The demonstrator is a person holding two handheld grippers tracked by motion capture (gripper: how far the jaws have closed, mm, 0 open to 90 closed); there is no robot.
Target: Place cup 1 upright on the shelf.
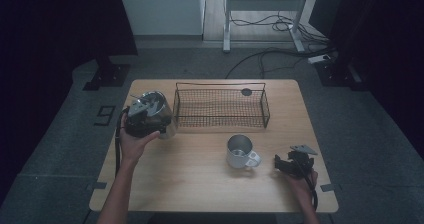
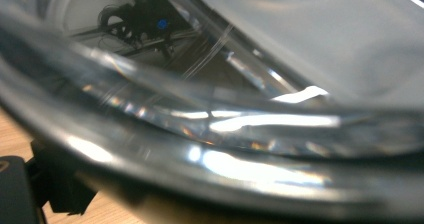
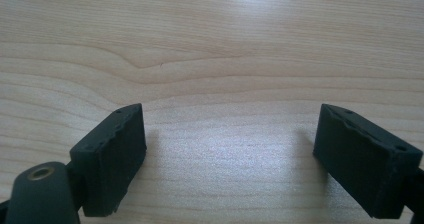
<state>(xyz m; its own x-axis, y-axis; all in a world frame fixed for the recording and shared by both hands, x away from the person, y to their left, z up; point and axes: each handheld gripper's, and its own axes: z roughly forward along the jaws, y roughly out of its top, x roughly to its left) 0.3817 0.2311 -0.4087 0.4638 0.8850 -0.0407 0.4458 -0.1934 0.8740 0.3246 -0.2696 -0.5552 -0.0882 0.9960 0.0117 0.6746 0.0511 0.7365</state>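
Left hand-held gripper [image 1: 150, 120] grips unlabelled steel cup [image 1: 159, 109]

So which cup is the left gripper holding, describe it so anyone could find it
Start at the wire basket at the table's back. Just beyond its left end, the left gripper holds a shiny metal cup. The other cup, with a white handle, stands alone mid-table.

Right gripper [image 3: 230, 149] jaws wide apart; bare wooden table [image 3: 225, 59] beneath.
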